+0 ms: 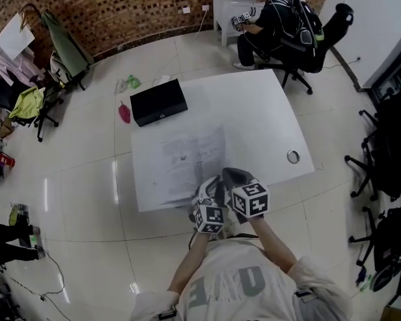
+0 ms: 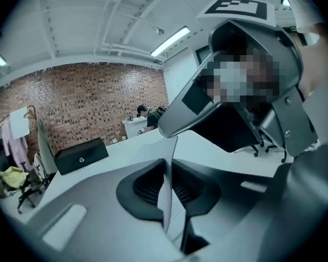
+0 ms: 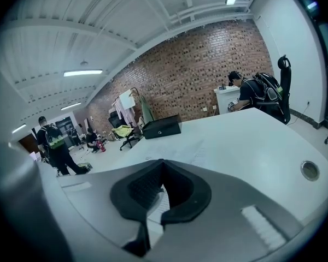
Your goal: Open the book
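Head view is showing a white tabletop (image 1: 267,105) with the book (image 1: 187,158) lying flat on it, pale printed pages facing up and its near edge close to the tabletop's front edge. A black box (image 1: 159,101) is sitting beyond the book at the far left corner, and a round hole (image 1: 293,156) is showing near the right edge. The left gripper (image 1: 206,191) and the right gripper (image 1: 232,176) are hanging side by side over the book's near right corner. Left gripper view is showing its jaws drawn narrow and pinching a thin page (image 2: 167,201), which is standing on edge between the pads, while the right gripper is looming above at the upper right. Right gripper view is showing its jaws pressed fully together with nothing caught between the pads. Printed paper is lying just beneath them, and a seated person (image 3: 246,94) is working at a desk beyond the tabletop.
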`<act>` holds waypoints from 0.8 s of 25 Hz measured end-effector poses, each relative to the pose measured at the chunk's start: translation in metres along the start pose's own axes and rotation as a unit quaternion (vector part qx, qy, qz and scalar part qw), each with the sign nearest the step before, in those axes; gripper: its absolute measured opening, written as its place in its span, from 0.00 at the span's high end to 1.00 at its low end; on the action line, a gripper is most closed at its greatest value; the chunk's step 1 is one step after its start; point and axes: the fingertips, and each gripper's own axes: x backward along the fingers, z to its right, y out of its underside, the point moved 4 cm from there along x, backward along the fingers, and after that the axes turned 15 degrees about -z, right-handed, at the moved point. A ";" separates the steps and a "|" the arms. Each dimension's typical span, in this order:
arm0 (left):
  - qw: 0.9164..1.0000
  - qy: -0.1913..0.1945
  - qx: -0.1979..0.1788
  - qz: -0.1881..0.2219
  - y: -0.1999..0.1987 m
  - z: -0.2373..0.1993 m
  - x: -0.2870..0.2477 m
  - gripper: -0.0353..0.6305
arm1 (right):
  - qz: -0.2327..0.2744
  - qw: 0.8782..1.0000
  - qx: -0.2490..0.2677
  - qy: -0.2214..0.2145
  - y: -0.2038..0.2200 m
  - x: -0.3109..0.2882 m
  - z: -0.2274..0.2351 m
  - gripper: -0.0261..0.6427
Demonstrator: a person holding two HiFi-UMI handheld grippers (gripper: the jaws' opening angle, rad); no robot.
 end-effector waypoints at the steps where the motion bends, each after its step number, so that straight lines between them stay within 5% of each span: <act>1: 1.000 -0.006 0.005 0.002 0.000 -0.002 0.001 0.88 | 0.004 1.000 0.001 -0.003 -0.001 0.001 -0.001 0.96; 8: 0.995 -0.033 0.081 0.042 -0.001 -0.031 0.022 0.91 | 0.058 0.998 0.006 -0.025 -0.015 0.026 -0.012 0.95; 14: 0.988 -0.078 0.112 0.069 0.009 -0.056 0.048 0.91 | -0.047 0.998 -0.029 0.006 0.045 -0.028 0.023 0.95; 20: 0.977 -0.132 0.158 0.053 0.042 -0.081 0.078 0.89 | -0.134 0.990 -0.012 0.050 0.094 -0.060 0.033 0.95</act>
